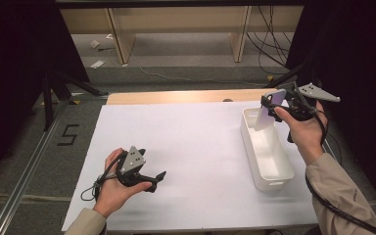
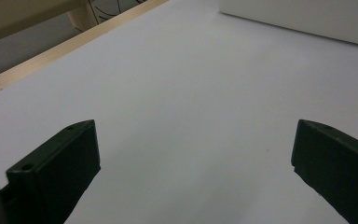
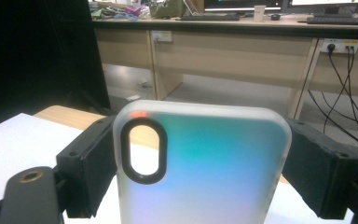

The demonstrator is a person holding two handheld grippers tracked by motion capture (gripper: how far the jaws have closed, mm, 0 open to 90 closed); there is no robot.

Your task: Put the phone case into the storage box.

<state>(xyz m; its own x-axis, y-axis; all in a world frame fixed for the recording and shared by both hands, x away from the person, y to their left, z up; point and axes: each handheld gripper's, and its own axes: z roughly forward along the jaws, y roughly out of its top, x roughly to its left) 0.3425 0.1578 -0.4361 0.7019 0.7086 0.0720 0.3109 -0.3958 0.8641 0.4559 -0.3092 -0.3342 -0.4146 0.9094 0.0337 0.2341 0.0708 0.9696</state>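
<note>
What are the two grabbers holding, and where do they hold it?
The right gripper holds a phone case by its two long side edges, above the white bin. The left gripper is open, holding nothing.

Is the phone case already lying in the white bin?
Not yet. The right gripper holds the phone case upright, its lower end over the bin.

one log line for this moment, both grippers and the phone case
right gripper: shut on phone case, above white bin | left gripper: open, nothing between fingers, over table
</note>
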